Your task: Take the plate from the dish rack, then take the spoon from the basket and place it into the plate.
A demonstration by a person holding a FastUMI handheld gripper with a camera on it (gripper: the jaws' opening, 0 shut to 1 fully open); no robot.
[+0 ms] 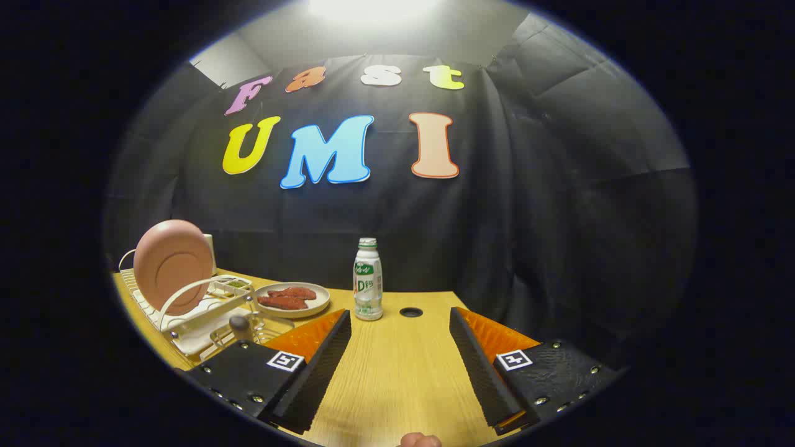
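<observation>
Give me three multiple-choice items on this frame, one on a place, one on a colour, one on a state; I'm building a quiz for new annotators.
1. Where does the pink plate stand?
A. flat on the table
B. upright in the dish rack
C. on top of the bottle

2. What colour is the cap of the bottle?
A. green
B. red
C. blue

3. How do the fingers of the tool stand?
A. closed on the plate
B. closed on a spoon
C. spread apart with bare table between them

Answers:
1 B, the plate leans on edge in the white wire rack, beyond the fingers and to one side.
2 A, a green cap tops the white bottle just ahead of the fingers.
3 C, only wooden tabletop shows in the wide gap; nothing is held.
</observation>
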